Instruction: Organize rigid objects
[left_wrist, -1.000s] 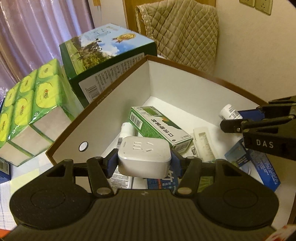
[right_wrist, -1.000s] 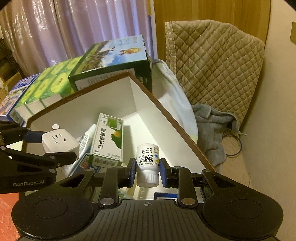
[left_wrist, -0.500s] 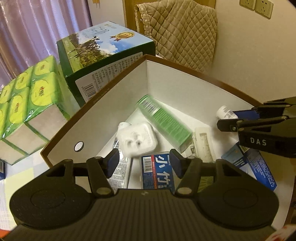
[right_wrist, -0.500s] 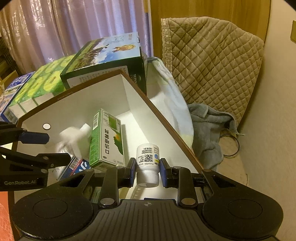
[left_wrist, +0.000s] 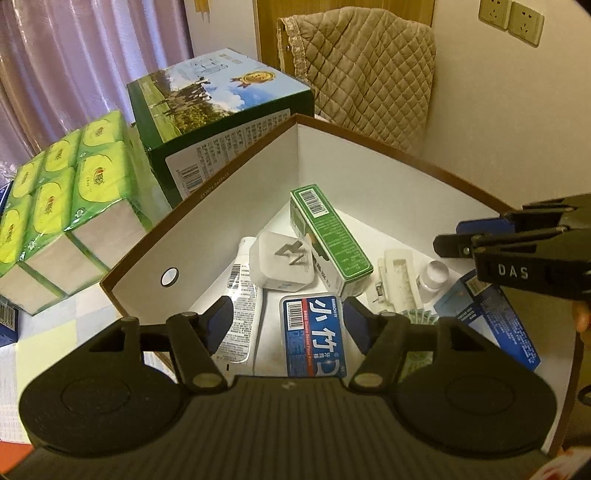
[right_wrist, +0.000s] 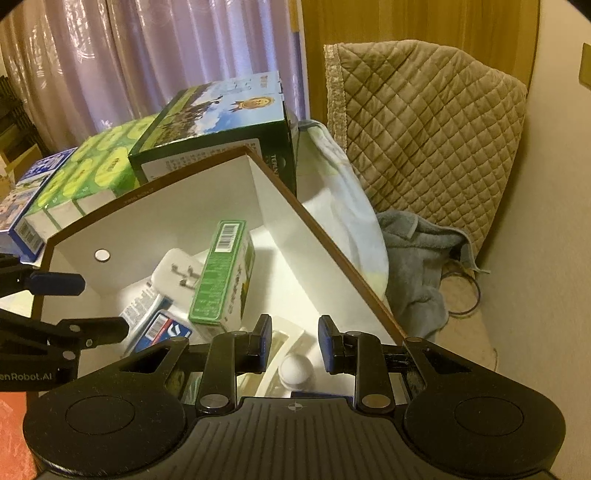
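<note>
A brown-rimmed white box (left_wrist: 236, 206) (right_wrist: 288, 206) holds several items. The white plug adapter (left_wrist: 282, 264) (right_wrist: 177, 273) lies prongs-up inside it, against a green carton (left_wrist: 328, 236) (right_wrist: 221, 273). The small white bottle (left_wrist: 434, 275) (right_wrist: 296, 370) lies in the box too, below my right gripper. My left gripper (left_wrist: 288, 319) is open and empty above a blue toothpaste box (left_wrist: 314, 336). My right gripper (right_wrist: 294, 343) is open and empty above the bottle; it also shows in the left wrist view (left_wrist: 517, 247).
A large green milk carton box (left_wrist: 221, 114) (right_wrist: 218, 129) and a pack of green tissue packets (left_wrist: 62, 192) stand beside the box. A quilted beige cover (right_wrist: 424, 140) and a grey towel (right_wrist: 417, 266) lie to the right. A white tube (left_wrist: 242, 306) and blue box (left_wrist: 495, 314) lie inside.
My left gripper opened and the plug adapter dropped into the box, landing prongs-up and tipping the green carton. My right gripper then opened and the white bottle fell into the box.
</note>
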